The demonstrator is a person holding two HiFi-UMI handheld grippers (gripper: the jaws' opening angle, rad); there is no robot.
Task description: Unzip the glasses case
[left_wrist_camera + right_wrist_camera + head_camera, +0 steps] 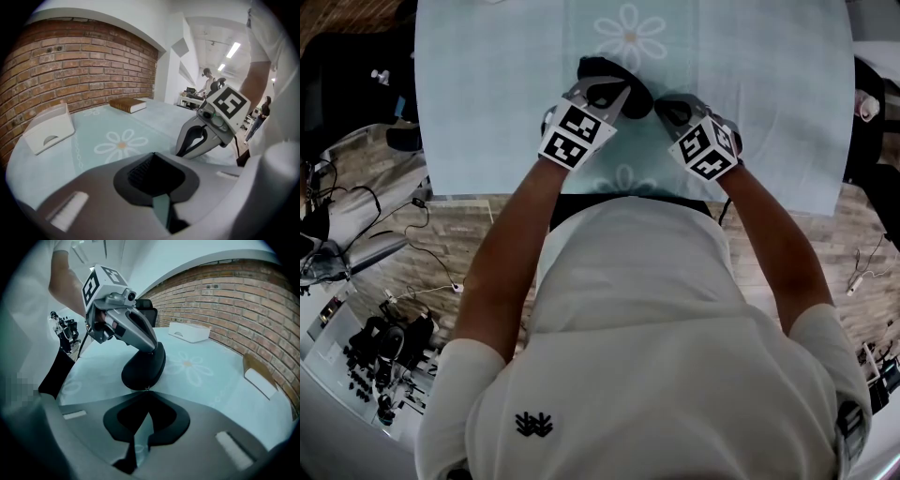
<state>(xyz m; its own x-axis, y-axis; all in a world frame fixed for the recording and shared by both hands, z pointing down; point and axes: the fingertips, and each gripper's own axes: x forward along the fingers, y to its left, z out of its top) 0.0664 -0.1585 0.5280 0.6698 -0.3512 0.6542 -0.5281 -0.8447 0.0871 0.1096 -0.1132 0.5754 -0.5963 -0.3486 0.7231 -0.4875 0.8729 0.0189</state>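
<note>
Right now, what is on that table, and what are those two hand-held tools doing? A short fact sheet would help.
Surface: table under a pale blue cloth with a daisy print
Main item: black glasses case, lying on the cloth
Left gripper: jaws shut on the glasses case from above
Right gripper: jaws together at the case's near edge; too small to tell if they pinch a zip pull
Also on table: brown book, white box
Backdrop: brick wall
</note>
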